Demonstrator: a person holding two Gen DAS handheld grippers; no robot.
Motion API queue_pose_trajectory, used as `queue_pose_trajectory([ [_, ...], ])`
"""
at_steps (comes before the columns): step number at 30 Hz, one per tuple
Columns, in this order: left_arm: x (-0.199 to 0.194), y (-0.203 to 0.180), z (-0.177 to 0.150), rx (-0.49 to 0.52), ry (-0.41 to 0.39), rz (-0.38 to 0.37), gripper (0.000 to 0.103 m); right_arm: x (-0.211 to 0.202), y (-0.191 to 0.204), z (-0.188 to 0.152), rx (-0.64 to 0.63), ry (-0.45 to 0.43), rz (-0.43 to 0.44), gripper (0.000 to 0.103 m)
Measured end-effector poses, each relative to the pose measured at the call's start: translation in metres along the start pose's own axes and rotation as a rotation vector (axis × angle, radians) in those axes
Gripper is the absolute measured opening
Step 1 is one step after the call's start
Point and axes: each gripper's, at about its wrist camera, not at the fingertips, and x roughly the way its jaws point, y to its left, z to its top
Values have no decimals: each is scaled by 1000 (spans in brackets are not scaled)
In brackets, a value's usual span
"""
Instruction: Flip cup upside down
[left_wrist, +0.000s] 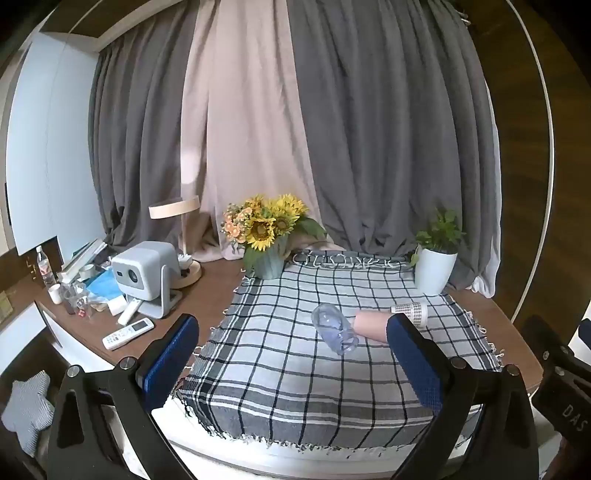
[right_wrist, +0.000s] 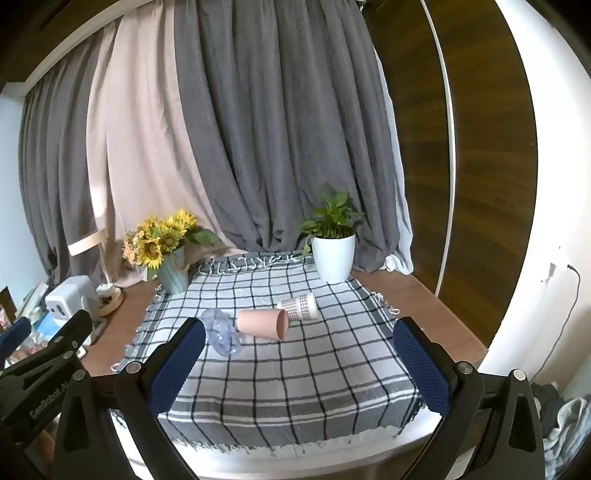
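Three cups lie on their sides on the checked cloth (left_wrist: 280, 373) (right_wrist: 295, 373): a clear plastic cup (left_wrist: 334, 328) (right_wrist: 220, 331), a pink cup (left_wrist: 371, 326) (right_wrist: 263, 323) and a white patterned paper cup (left_wrist: 412, 312) (right_wrist: 299, 305). My left gripper (left_wrist: 291, 354) is open and empty, held back near the cloth's front edge; its right finger hides part of the pink cup. My right gripper (right_wrist: 299, 354) is open and empty, also short of the cups. The left gripper also shows at the left edge of the right wrist view (right_wrist: 44, 339).
A vase of sunflowers (left_wrist: 267, 236) (right_wrist: 166, 247) and a potted plant in a white pot (left_wrist: 436, 254) (right_wrist: 332, 243) stand at the cloth's back corners. A projector (left_wrist: 144, 273), a lamp (left_wrist: 177, 236), remotes (left_wrist: 127, 332) and clutter sit on the left. Curtains hang behind.
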Motion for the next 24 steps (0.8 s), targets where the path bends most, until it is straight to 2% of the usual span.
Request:
queue_pose_trajectory([
  [17, 4, 6, 5, -1, -1, -22, 103, 3, 4, 3, 0, -21, -4, 102],
  [24, 2, -5, 2, 8, -1, -23, 103, 2, -1, 1, 4, -23, -4, 102],
])
